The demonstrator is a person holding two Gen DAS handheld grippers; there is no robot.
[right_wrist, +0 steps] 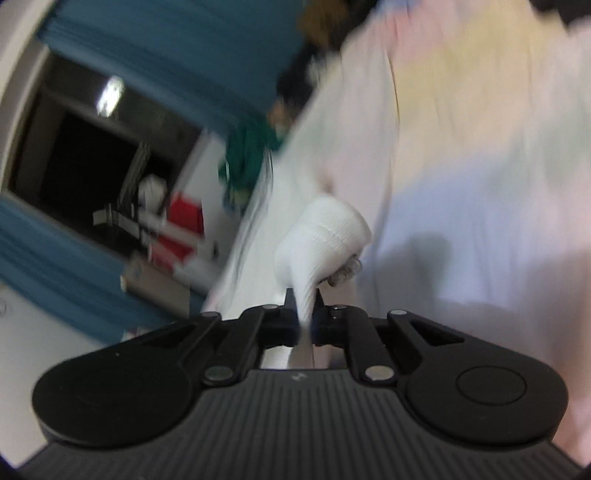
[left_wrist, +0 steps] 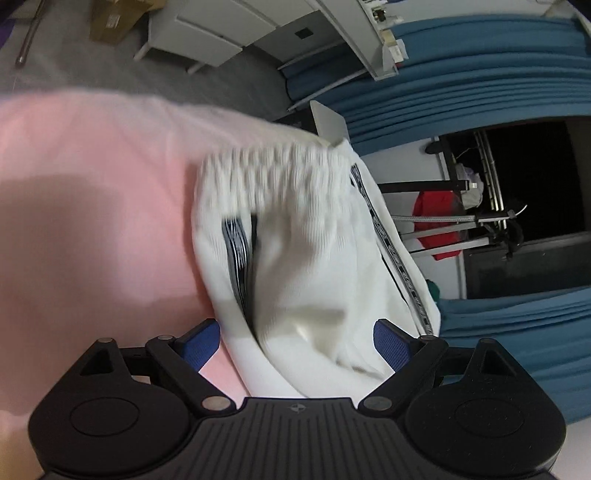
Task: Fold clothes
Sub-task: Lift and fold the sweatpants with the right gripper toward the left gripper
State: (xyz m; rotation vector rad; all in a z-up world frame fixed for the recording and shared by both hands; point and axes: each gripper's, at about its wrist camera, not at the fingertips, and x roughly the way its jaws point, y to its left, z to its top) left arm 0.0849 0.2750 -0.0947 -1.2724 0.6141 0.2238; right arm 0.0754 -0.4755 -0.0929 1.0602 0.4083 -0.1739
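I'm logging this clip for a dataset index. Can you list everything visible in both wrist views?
White trousers: one, white with dark patterned side stripes, on the pink sheet.
Pink sheet: one, pink, under the trousers.
Curtains: blue, in the background.
Red garment: one, red, on the drying rack.
Drying rack: one, grey metal, by the dark window.
Cardboard box: one, brown, on the floor.
Left gripper: open, fingers either side of the trousers.
Right gripper: shut on the trousers' ribbed cuff.
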